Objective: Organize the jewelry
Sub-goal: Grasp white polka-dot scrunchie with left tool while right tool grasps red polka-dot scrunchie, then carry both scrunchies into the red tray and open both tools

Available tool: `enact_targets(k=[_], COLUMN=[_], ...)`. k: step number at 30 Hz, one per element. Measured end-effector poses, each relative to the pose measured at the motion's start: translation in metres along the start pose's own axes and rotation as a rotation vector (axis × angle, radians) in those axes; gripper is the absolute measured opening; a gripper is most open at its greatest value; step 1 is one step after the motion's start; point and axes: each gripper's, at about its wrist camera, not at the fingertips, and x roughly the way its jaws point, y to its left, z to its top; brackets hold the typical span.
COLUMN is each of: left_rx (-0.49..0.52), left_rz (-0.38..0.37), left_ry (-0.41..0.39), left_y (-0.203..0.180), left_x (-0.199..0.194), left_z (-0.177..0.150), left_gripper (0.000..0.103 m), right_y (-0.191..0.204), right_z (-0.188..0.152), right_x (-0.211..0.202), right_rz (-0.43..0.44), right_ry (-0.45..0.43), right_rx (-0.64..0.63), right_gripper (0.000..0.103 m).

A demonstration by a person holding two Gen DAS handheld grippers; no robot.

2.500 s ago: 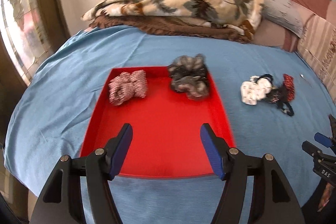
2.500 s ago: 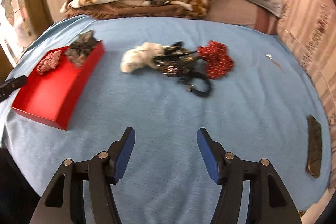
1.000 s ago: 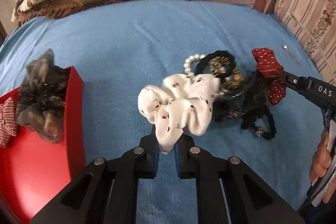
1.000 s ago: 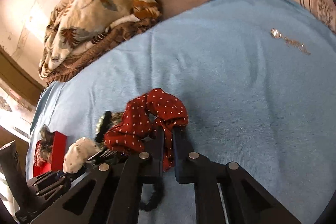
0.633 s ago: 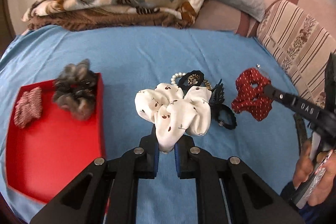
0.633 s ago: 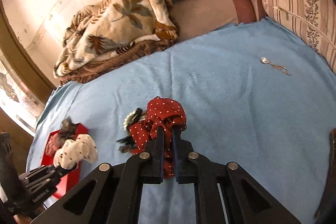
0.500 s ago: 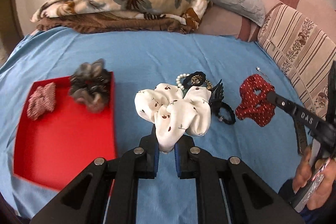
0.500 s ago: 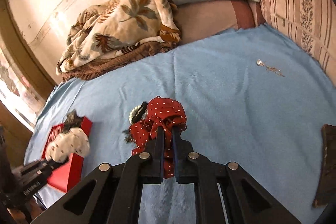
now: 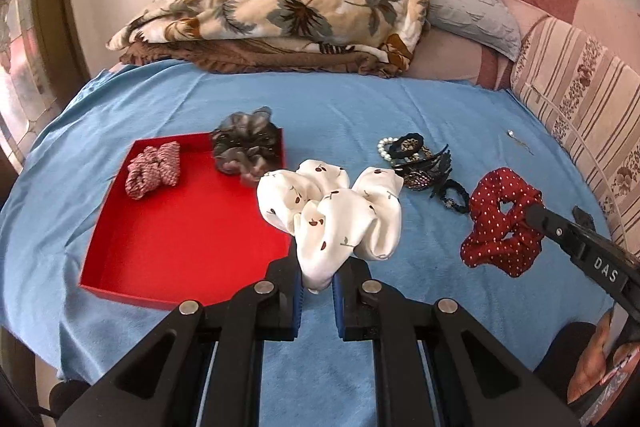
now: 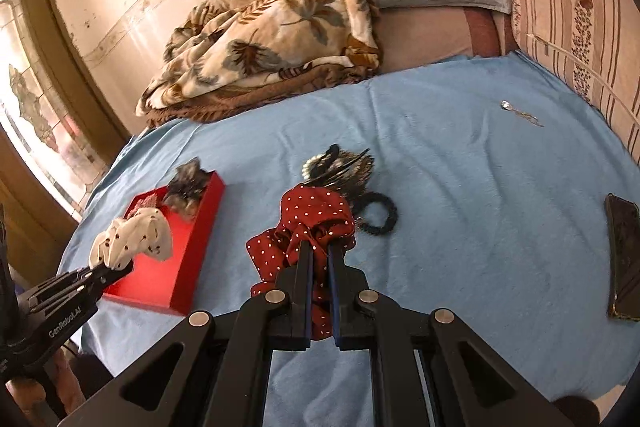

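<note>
Blue bedsheet (image 9: 360, 107). Left gripper (image 9: 316, 291) clamped on white scrunchie (image 9: 332, 211), frame centre beside red tray (image 9: 180, 247); right gripper (image 10: 318, 267) clamped on red dotted scrunchie (image 10: 308, 223). Both look soft and light: pinch a fold.

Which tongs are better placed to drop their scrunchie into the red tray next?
Left. The left tongs hold the white cherry-print scrunchie right at the red tray edge; the right tongs, gripping the red polka-dot scrunchie, sit farther from it.
</note>
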Motion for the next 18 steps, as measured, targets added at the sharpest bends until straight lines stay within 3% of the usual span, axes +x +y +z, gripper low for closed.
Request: enact_targets(k=[11,18], left_rx=[-0.086,-0.193], left_rz=[0.077,0.121], left_ry=[-0.019,-0.024], left_y=[0.048,0.098], left_x=[-0.009,-0.009], left_z=[-0.007,-0.01], left_gripper=[0.012,0.012], right_y=[0.048,0.081], right_z=[-0.004,-0.007], right_x=[-0.008,0.0], right_rz=[0.044,0.073], right_ry=[0.002,0.031], right_rx=[-0.088,-0.146], right_gripper=[0.008,0.008])
